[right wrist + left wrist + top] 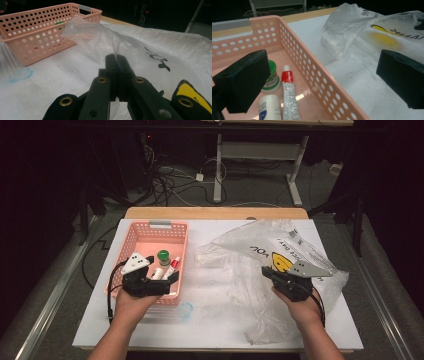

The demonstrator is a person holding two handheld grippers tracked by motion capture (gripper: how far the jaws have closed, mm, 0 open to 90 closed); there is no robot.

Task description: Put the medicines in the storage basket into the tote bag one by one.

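Two grippers shared the step: the right gripper (116, 58) kept its jaws clenched on the plastic bag (280, 255) film, while the left gripper (172, 276), jaws released, needed centring over the tube (288, 95) below them in the basket (317, 75).

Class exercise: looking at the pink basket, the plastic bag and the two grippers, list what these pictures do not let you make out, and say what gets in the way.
- Print on the white bottle: cut off by the bottom edge of the left gripper view.
- Green-lidded jar: partly behind the left gripper jaw.
- Label text on the red-capped tube: too blurred to read.
- Plastic bag contents: crumpled film hides them, high view.
- Film inside the right gripper: hidden by the closed jaws.
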